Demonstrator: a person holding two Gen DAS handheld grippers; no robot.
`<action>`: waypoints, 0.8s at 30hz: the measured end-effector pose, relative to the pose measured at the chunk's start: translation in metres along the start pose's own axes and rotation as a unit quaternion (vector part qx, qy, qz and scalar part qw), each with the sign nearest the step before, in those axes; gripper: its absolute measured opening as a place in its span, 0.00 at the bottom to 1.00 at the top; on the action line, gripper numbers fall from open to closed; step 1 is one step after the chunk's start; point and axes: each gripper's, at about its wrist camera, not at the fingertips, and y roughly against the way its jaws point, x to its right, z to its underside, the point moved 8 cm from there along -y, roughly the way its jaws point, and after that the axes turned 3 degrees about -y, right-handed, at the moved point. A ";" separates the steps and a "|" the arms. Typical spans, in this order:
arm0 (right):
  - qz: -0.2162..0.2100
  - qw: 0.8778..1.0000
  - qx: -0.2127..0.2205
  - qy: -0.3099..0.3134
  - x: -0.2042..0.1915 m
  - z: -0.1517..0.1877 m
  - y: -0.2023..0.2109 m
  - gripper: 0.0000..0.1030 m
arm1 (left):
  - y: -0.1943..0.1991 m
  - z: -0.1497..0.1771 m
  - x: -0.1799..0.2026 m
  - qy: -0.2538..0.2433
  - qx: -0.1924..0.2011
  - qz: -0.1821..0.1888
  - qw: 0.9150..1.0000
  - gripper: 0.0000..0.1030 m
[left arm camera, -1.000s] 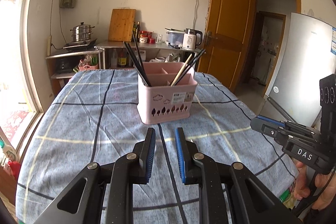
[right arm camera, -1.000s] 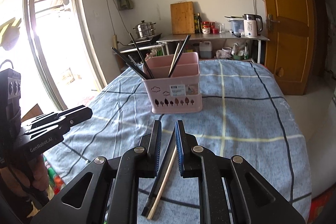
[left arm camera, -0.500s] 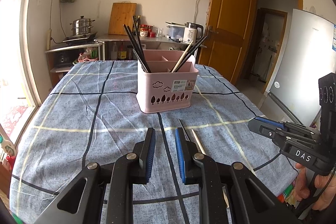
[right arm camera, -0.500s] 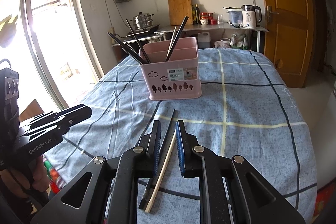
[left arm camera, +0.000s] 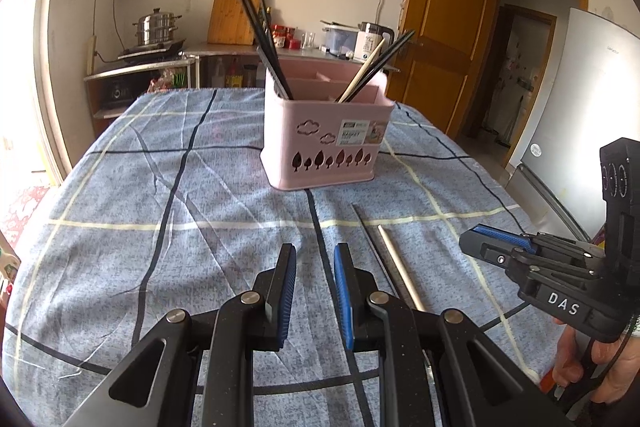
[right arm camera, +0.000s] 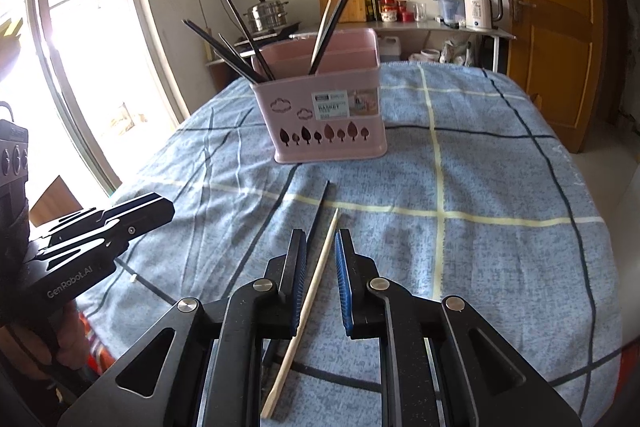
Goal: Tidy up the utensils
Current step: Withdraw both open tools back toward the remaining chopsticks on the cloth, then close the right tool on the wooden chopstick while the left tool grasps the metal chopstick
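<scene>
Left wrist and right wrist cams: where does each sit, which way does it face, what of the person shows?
Left wrist: on the left gripper, looking along its open fingers across the table to the pink utensil holder; the right gripper and a hand show at right.
Right wrist: on the right gripper, facing the pink utensil holder, open over a light chopstick and a dark chopstick; the left gripper shows at left.
Shared: holder, both chopsticks, blue checked tablecloth, back counter.
</scene>
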 end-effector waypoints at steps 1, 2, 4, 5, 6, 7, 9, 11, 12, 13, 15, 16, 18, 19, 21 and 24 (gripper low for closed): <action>0.000 1.000 -0.006 -0.001 0.001 0.001 -0.006 0.15 | -0.003 0.001 -0.002 0.002 -0.003 0.000 1.000 0.18; 0.000 1.000 -0.011 -0.001 0.001 0.003 -0.012 0.15 | -0.006 0.002 -0.003 0.004 -0.006 0.001 1.000 0.18; -0.001 1.000 -0.020 -0.001 0.002 0.005 -0.021 0.15 | -0.011 0.004 -0.005 0.008 -0.009 0.001 1.000 0.18; -0.002 1.000 -0.026 -0.001 0.002 0.006 -0.027 0.15 | -0.014 0.005 -0.007 0.010 -0.012 0.002 1.000 0.18; 0.000 0.999 -0.032 -0.001 0.002 0.007 -0.033 0.15 | -0.016 0.006 -0.007 0.011 -0.014 0.002 1.000 0.18; 0.001 0.999 -0.036 0.000 0.002 0.008 -0.037 0.15 | -0.019 0.007 -0.008 0.013 -0.017 0.002 1.000 0.18; 0.001 0.999 -0.045 -0.001 0.002 0.010 -0.047 0.15 | -0.023 0.009 -0.010 0.016 -0.022 0.003 1.000 0.18; 0.003 0.999 -0.052 0.000 0.002 0.011 -0.054 0.15 | -0.028 0.010 -0.011 0.018 -0.026 0.005 0.999 0.18; 0.004 0.998 -0.056 0.000 0.002 0.012 -0.058 0.15 | -0.030 0.010 -0.010 0.019 -0.029 0.007 0.999 0.18; 0.006 0.998 -0.060 0.000 0.002 0.012 -0.061 0.15 | -0.032 0.011 -0.010 0.019 -0.031 0.007 0.999 0.18; 0.010 0.997 -0.071 -0.001 0.003 0.014 -0.070 0.15 | -0.036 0.011 -0.009 0.018 -0.034 0.009 0.999 0.18; 0.011 0.997 -0.074 -0.002 0.004 0.016 -0.072 0.15 | -0.038 0.010 -0.008 0.018 -0.036 0.011 0.999 0.18; 0.015 0.996 -0.084 -0.007 0.007 0.018 -0.077 0.15 | -0.042 0.010 -0.006 0.019 -0.040 0.015 0.999 0.18; 0.014 0.996 -0.085 -0.009 0.009 0.019 -0.078 0.15 | -0.044 0.009 -0.005 0.019 -0.042 0.017 0.999 0.18; 0.011 0.996 -0.085 -0.010 0.009 0.018 -0.077 0.14 | -0.048 0.009 -0.002 0.019 -0.048 0.021 0.998 0.18; 0.012 0.996 -0.089 -0.008 0.012 0.020 -0.077 0.11 | -0.057 0.008 0.008 0.016 -0.060 0.032 0.998 0.18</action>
